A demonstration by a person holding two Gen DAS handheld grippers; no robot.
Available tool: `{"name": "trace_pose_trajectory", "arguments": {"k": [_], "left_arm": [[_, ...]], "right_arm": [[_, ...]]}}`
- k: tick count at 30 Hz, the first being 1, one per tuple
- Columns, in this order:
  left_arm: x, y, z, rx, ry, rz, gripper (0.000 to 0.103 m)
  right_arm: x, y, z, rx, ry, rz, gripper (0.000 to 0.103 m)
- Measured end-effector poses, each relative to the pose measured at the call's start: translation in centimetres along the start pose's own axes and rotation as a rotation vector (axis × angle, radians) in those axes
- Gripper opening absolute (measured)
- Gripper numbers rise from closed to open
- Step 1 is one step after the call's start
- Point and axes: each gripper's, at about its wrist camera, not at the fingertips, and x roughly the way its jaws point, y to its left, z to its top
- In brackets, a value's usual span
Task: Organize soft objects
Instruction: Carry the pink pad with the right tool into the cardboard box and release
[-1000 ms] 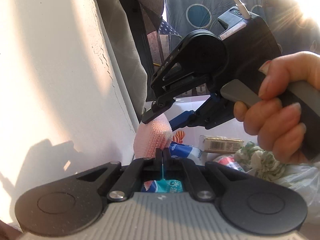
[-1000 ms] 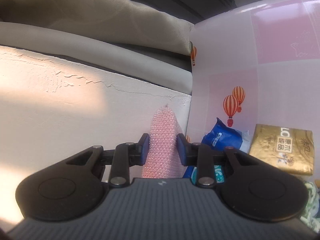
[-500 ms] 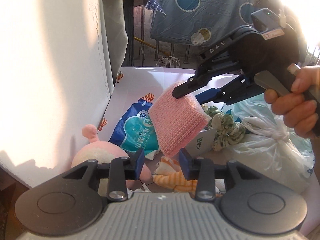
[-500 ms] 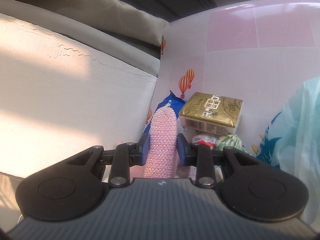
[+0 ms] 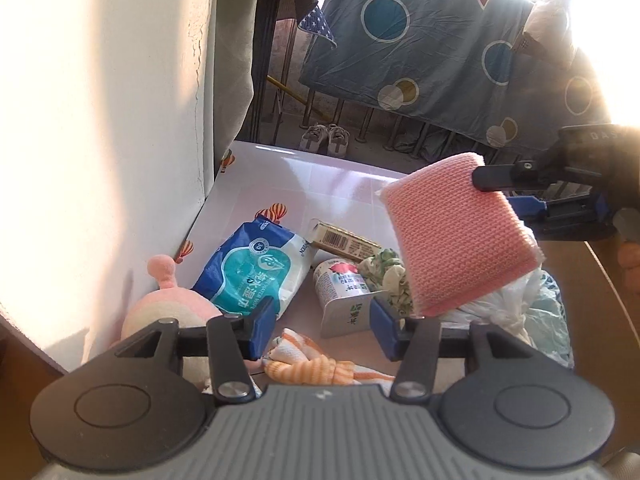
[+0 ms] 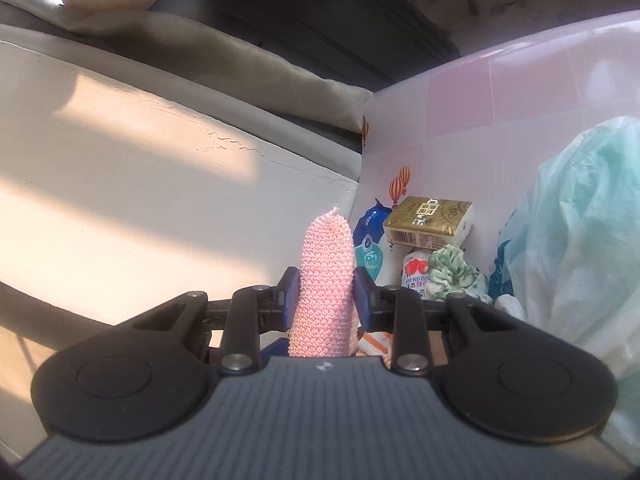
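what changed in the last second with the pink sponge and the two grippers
The left gripper went from shut to wide open and pulled back. The right gripper carried the pink sponge up and to the right, away from the wall. Its jaws stayed clamped on the sponge; the pile underneath looks unmoved.

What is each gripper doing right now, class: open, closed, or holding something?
Left gripper: open, holding nothing.
Right gripper: closed on the pink knitted sponge.

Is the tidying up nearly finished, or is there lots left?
Lots left. The right tool holds the pink sponge up in the air, not yet put anywhere. The left tool is open and empty. The plush toy, striped cloth and green scrunchie lie jumbled below.
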Motion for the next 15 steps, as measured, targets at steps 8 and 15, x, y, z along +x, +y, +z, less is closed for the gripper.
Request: {"name": "trace_pose_trajectory", "arguments": {"k": [8, 15], "left_arm": [[-1.3, -3.7, -1.0, 0.039, 0.024, -0.016, 0.068], [-1.4, -4.3, -2.3, -0.001, 0.041, -0.003, 0.07]], "right_arm": [[-22.6, -5.1, -0.6, -0.019, -0.309, -0.246, 0.028], [-33.0, -11.4, 1.2, -0.033, -0.389, -0.688, 0.028]]}}
